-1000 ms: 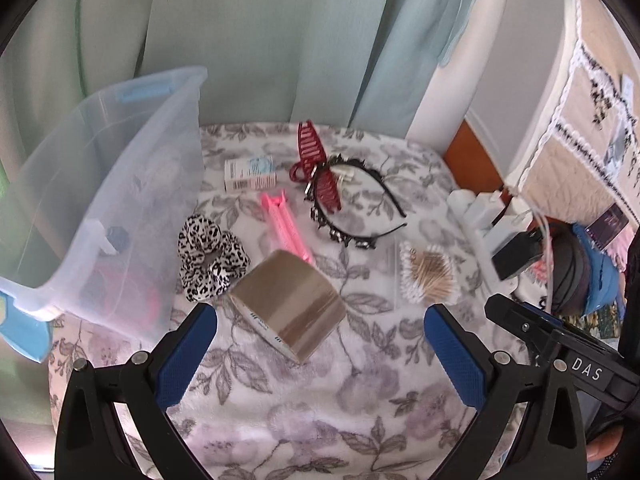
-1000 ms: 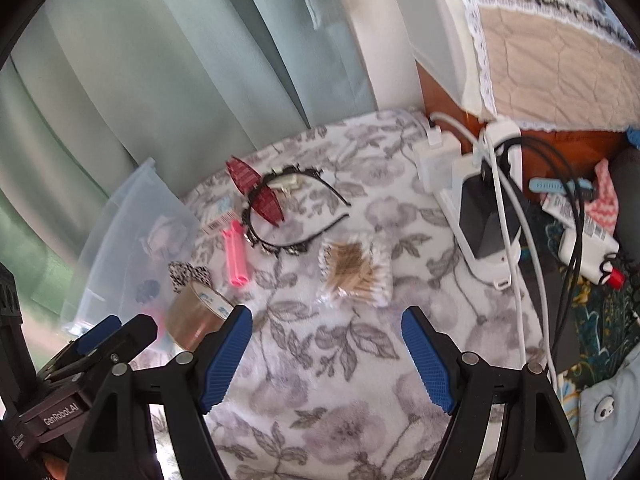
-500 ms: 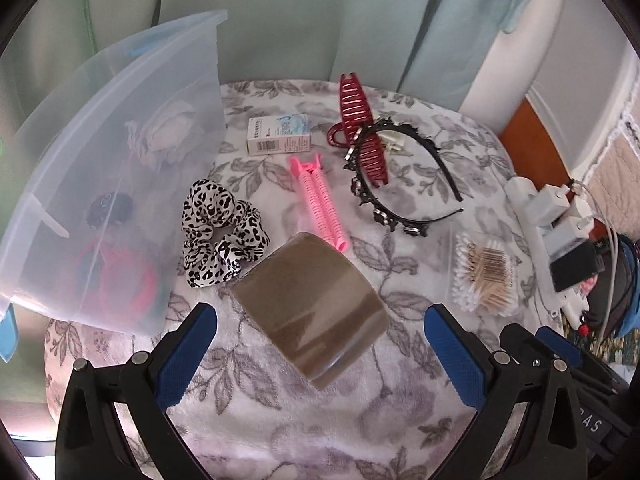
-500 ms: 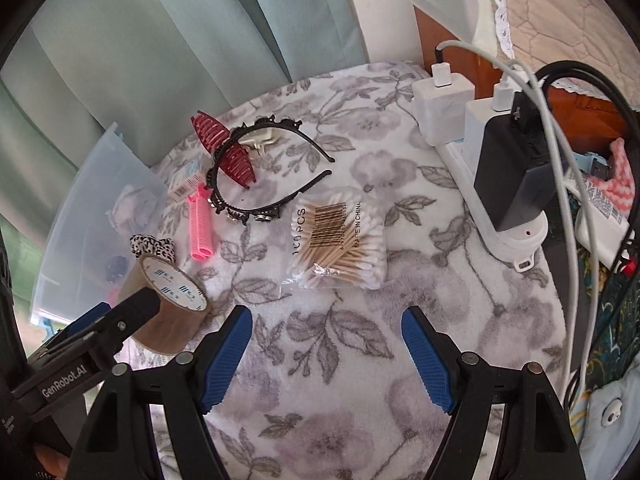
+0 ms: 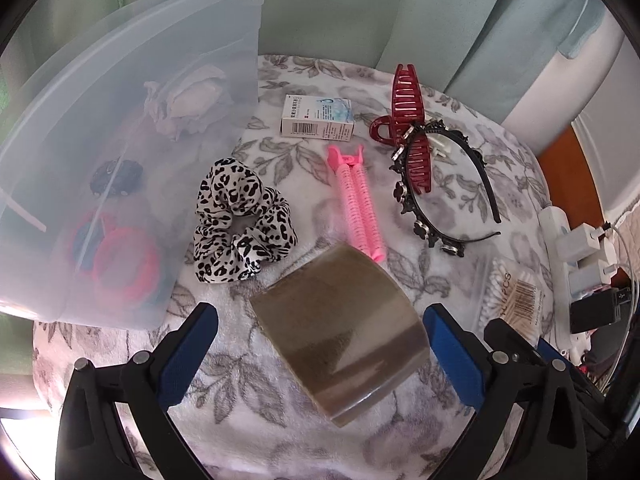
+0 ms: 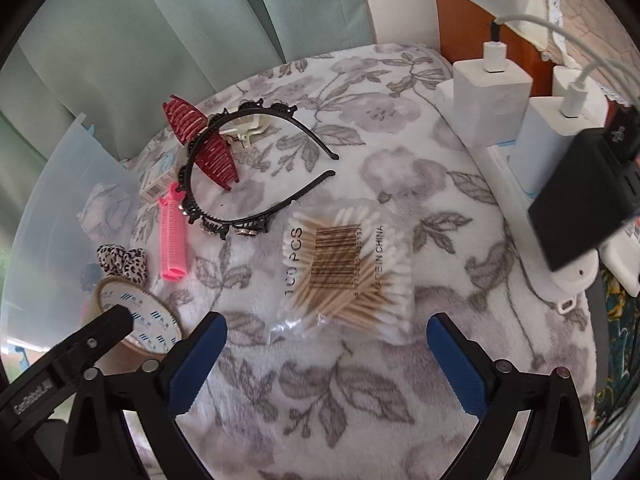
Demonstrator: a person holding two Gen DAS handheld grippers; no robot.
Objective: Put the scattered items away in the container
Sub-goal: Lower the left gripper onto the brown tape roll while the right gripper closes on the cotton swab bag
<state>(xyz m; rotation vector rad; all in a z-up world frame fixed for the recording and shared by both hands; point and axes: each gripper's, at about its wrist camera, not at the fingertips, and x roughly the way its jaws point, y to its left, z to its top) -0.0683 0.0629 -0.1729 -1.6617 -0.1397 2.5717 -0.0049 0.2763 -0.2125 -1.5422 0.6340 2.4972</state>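
Two grippers hang low over the flowered cloth [image 6: 320, 408], both angled down and forward, and both spread wide with nothing between the blue pads. Your left gripper [image 5: 320, 344] straddles the roll of brown tape [image 5: 340, 332], which lies on its side between the fingers, touching neither pad as far as the left view shows. Your right gripper [image 6: 322, 354] faces the bag of cotton swabs [image 6: 348, 268], whose near edge sits just ahead of the fingertips and roughly centred between them.

On your left, the clear plastic container [image 5: 120, 120] stands at the cloth's edge, its near corner just beside the left pad [image 5: 188, 356]; soft items already lie inside it. The leopard scrunchie [image 5: 240, 224] rests close against its wall. Beyond the tape, the pink roller clips [image 5: 356, 204] lie nearly touching its far rim. Farther back sit the small white box [image 5: 318, 122], the dark red claw clip [image 5: 412, 128] and the black headband [image 5: 440, 196], the clip overlapping the headband.

On your right, the power strip with chargers [image 6: 520, 120] runs along the cloth's edge, near the swab bag but apart from it. Bare cloth lies between the swabs and the tape. The curtain [image 6: 200, 20] closes off the back.
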